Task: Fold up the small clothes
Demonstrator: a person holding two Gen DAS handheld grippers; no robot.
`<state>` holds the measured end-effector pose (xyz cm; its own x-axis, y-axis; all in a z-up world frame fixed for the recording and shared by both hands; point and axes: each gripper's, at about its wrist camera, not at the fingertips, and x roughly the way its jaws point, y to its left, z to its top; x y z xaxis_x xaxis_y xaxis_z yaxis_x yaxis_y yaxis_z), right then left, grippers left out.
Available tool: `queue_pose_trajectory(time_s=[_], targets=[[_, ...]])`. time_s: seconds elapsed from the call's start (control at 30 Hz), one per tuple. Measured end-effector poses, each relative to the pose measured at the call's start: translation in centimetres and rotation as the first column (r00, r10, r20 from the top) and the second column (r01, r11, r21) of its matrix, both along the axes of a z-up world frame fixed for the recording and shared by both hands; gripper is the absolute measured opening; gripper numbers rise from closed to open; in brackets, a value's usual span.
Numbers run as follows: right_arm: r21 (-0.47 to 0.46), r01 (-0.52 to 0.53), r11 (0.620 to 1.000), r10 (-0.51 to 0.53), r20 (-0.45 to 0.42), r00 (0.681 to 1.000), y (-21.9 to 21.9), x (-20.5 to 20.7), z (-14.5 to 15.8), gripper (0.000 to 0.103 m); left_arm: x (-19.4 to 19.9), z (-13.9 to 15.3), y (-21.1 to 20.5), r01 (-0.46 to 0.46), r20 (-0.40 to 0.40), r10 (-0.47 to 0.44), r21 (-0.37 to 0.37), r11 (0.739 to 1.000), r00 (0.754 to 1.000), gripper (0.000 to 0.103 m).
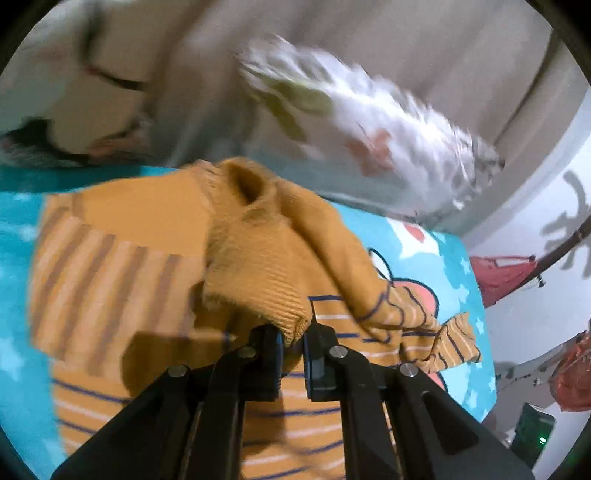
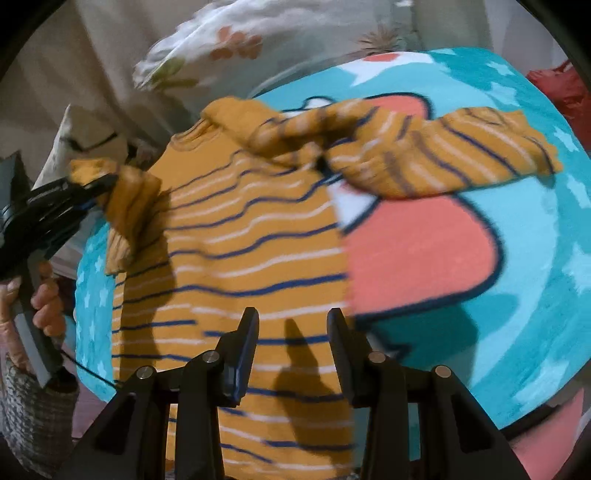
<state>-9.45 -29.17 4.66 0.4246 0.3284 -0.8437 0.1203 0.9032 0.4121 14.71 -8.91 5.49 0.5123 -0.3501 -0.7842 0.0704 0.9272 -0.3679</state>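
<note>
Turquoise fleece blanket (image 2: 517, 258), printed w/ white stars and a big coral-and-white cartoon shape outlined in dark blue, is spread over a rounded surface; what lies under it can't be told. Behind it a white pillow (image 2: 236, 33) w/ orange and green floral print is seen against beige fabric, both blurred. At right in the left wrist view a white wall w/ grey and red decals is visible.

A mustard knit sweater (image 2: 251, 258), striped in navy and white, is laid flat on the blanket, body toward the camera. Its right-side sleeve (image 2: 443, 155) is stretched out across the coral print. The other sleeve's ribbed cuff (image 1: 258, 280) is pinched in the left tool (image 1: 293, 341), jaws nearly closed on the cloth, the sleeve lifted and drawn over the body. That tool is gripped by a person's hand (image 2: 44, 302) w/ a knit cuff at the wrist.

The right tool (image 2: 291, 325) is held above the sweater's lower body, jaws about half apart, nothing between them.
</note>
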Motion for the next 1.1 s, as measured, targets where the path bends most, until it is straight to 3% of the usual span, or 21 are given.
queue_pose_trajectory(time_s=[0.1, 0.3, 0.37, 0.47, 0.53, 0.73, 0.8, 0.83, 0.97, 1.1], targets=[[-0.013, 0.003, 1.000, -0.004, -0.007, 1.000, -3.2, 0.5, -0.3, 0.042, 1.7, -3.1, -4.5, 0.023, -0.063, -0.024, -0.016, 1.000, 0.998, 0.008], [-0.012, 0.012, 1.000, -0.012, -0.025, 1.000, -7.3, 1.4, -1.0, 0.042, 2.7, -7.3, -7.4, 0.013, -0.167, -0.017, -0.026, 1.000, 0.986, 0.018], [-0.004, 0.003, 1.000, -0.003, -0.022, 1.000, -8.1, 2.1, -1.1, 0.042, 2.3, -7.1, -6.8, 0.003, -0.174, -0.019, -0.092, 0.996, 0.984, 0.036], [-0.001, -0.018, 1.000, 0.018, -0.013, 1.000, -8.3, 3.2, -1.1, 0.042, 0.6, -5.6, -4.9, -0.009, -0.168, -0.021, -0.175, 0.985, 0.986, 0.052], [0.003, -0.045, 0.999, 0.045, -0.006, 0.999, -8.1, 4.6, -1.1, 0.042, -1.5, -4.3, -3.4, -0.021, -0.141, -0.001, -0.156, 0.988, 0.990, 0.056], [0.008, -0.060, 0.998, 0.060, 0.022, 0.998, -8.5, 7.5, -1.5, 0.042, -7.7, -3.2, 1.2, -0.123, -0.138, 0.126, 0.031, 0.992, 0.982, 0.059], [-0.012, -0.046, 0.999, 0.046, 0.027, 0.999, -9.4, 7.7, -1.4, 0.045, -9.7, -3.5, 3.0, -0.173, -0.151, 0.176, 0.037, 0.984, 0.973, 0.059], [-0.024, -0.027, 0.999, 0.028, 0.029, 0.999, -10.3, 7.7, -1.4, 0.051, -10.5, -3.6, 3.8, -0.195, -0.158, 0.199, 0.041, 0.980, 0.967, 0.059], [-0.059, 0.132, 0.990, -0.131, 0.009, 0.991, -16.2, 6.9, -2.2, 0.055, -13.0, -4.5, 5.8, -0.259, -0.184, 0.262, 0.043, 0.965, 0.947, 0.060], [0.004, 0.298, 0.954, -0.298, -0.026, 0.954, -20.8, 6.8, -3.1, 0.056, -13.7, -5.6, 6.2, -0.284, -0.215, 0.287, 0.044, 0.958, 0.934, 0.060]])
